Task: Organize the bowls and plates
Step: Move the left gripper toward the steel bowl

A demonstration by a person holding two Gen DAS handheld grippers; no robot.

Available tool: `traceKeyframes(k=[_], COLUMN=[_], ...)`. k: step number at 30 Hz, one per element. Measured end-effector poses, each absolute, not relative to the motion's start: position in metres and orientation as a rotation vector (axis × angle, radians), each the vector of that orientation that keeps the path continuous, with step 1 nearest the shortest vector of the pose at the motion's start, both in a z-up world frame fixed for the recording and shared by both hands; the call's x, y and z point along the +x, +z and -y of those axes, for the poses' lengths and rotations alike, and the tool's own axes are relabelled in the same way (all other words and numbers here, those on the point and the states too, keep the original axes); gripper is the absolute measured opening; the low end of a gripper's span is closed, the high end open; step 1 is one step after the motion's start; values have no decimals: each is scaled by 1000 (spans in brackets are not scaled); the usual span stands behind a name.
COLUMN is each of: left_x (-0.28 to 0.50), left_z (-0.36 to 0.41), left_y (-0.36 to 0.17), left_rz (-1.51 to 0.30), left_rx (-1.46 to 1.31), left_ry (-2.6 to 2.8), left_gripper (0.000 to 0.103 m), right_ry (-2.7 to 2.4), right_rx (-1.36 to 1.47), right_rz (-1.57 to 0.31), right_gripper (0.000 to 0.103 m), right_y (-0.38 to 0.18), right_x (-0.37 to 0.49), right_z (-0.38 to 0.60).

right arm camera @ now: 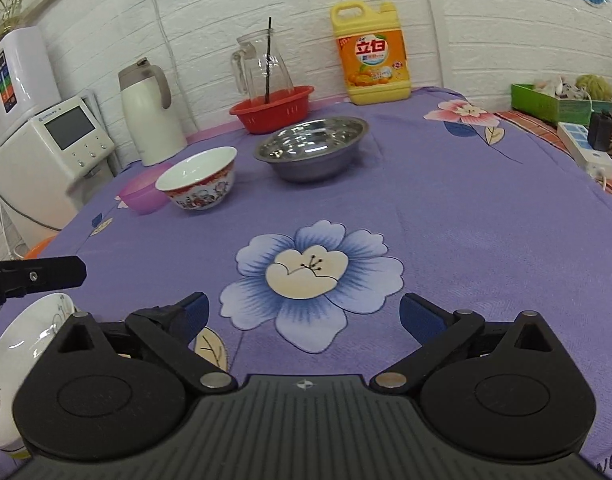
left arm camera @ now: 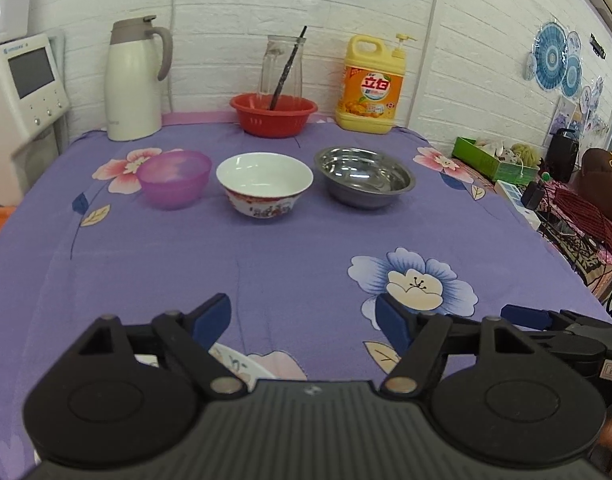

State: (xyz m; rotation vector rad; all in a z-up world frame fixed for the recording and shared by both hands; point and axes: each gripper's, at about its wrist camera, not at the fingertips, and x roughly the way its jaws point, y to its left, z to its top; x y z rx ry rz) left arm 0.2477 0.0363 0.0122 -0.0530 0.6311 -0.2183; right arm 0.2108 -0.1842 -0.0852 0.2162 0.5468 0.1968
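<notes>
Left tool (left arm camera: pixel 304 320) and right tool (right arm camera: pixel 304 314) gape wide, gripping nothing. Three empty bowls line the counter (left arm camera: pixel 266 272): purple plastic bowl (left arm camera: pixel 174 178), porcelain bowl (left arm camera: pixel 265 185), steel bowl (left arm camera: pixel 365 176). The red basket (left arm camera: pixel 273 114) holds a glass pitcher (left arm camera: pixel 282 68). Only the right wrist view shows much of the white plate (right arm camera: pixel 22 356), near the counter's front edge.

left gripper (left arm camera: pixel 304 322) and right gripper (right arm camera: pixel 304 316) both hover level, jaws spread wide.

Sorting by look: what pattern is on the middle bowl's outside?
Red-and-multicolour floral band on white middle bowl; clearest in right wrist view.
</notes>
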Motion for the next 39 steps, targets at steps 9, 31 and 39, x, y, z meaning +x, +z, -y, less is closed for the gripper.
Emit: traceKeyframes(k=[9, 31, 39], left_x=[258, 349, 376], left_z=[-18, -7, 19], left_y=[12, 69, 26], left_rz=[-652, -611, -747], left_rx=[-24, -134, -126], left_ry=[-215, -310, -347], left_gripper=[72, 72, 72], right_ry=[213, 253, 124], right_rx=[172, 99, 52], right_rz=[-573, -320, -515], right_gripper=[103, 103, 103], right_y=[-98, 37, -18], right_x=[223, 356, 432], right_z=[189, 221, 231])
